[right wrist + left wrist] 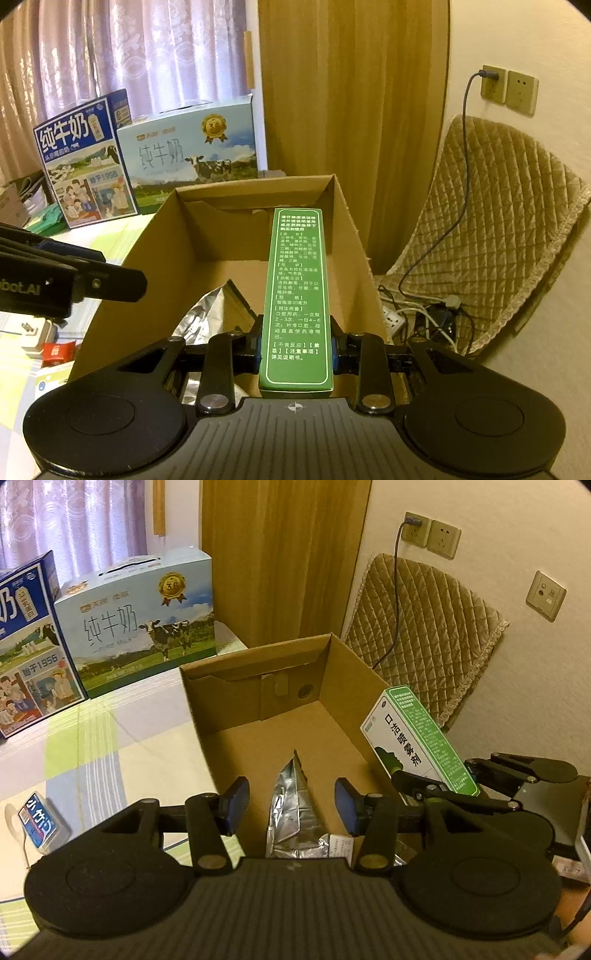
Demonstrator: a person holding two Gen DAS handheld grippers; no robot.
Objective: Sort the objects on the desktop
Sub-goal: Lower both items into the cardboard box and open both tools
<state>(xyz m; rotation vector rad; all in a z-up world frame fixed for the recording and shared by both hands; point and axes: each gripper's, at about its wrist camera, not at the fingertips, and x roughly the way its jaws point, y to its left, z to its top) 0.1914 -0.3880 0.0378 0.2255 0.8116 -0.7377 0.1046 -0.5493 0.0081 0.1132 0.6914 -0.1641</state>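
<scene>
An open cardboard box (pixel 343 686) (pixel 343 229) stands on the table. A crumpled silver foil pouch (pixel 293 808) (pixel 210 314) lies on its floor. My left gripper (pixel 291 806) hovers open above the pouch, blue pads on either side and apart from it. My right gripper (pixel 295 350) is shut on a long green and white medicine box (pixel 297 291) (pixel 421 738), held over the right part of the cardboard box and pointing toward its far wall. In the left wrist view this gripper comes in from the right at the box's right wall.
Two milk cartons (pixel 140 627) (pixel 85 158) stand behind on the checked tablecloth (pixel 110 746). A small blue-labelled item (pixel 37 821), a white plug (pixel 37 332) and a red packet (pixel 57 352) lie left of the box. A quilted chair (pixel 498 229), cables and a power strip (pixel 402 317) are at the right.
</scene>
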